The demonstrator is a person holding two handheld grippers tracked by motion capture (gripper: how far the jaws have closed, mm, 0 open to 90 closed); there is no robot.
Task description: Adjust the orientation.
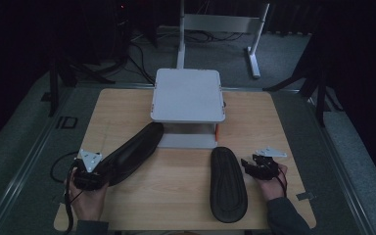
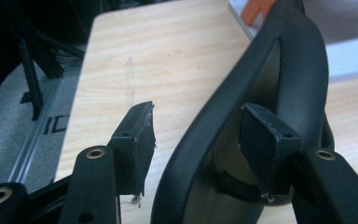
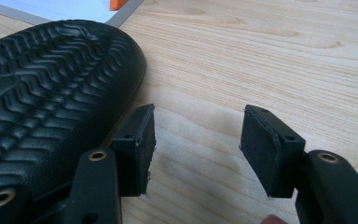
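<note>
Two black shoes lie on the wooden table (image 1: 176,196). The left shoe (image 1: 132,152) lies slanted with its opening up, its toe near a white stand. My left gripper (image 1: 103,171) is at its heel end. In the left gripper view the shoe's rim (image 2: 200,135) stands between the jaws of that gripper (image 2: 198,126), one pad outside with a gap to it, the other pad (image 2: 265,144) inside the shoe. The right shoe (image 1: 227,183) lies sole up, its ribbed tread (image 3: 51,79) showing. My right gripper (image 1: 248,166) rests open just right of it, and between the jaws of this gripper (image 3: 196,116) there is bare wood.
A white raised stand (image 1: 188,95) sits at the table's far middle, with an orange piece (image 1: 217,131) under its right front. Dark floor, cables and a white frame (image 1: 254,44) lie beyond the table. Bare wood spreads between the two shoes.
</note>
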